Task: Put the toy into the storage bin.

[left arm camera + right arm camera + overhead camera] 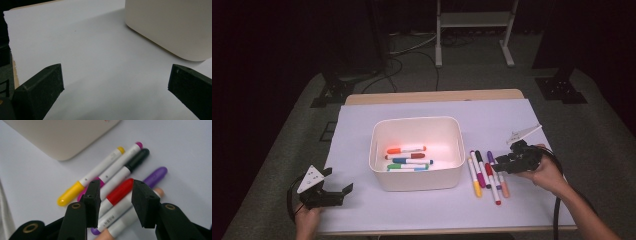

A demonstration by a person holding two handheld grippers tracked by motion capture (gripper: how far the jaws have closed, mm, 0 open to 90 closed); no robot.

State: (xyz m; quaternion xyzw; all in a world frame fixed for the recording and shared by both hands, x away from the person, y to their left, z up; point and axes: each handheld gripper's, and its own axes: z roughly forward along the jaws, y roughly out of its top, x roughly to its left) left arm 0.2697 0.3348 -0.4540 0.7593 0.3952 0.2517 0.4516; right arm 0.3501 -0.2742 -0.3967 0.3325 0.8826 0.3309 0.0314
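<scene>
Where the right gripper (113,202) hangs over the loose felt-tip markers near the bench's right edge, its released jaws straddle the red-capped white marker (120,191) without pressing it, hiding the lower barrels. The left gripper (115,87), jaws spread wide, is empty at the front-left corner beside the cream plastic bin (172,25), which is cut off.

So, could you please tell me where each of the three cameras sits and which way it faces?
High view: above the person's side, facing forward and down on the table; both hands and grippers show.
Left gripper view: rides the left gripper, facing the bin; open jaws show.
Right gripper view: rides the right gripper, facing the markers; jaws straddle the red marker.
All share the bin.
</scene>
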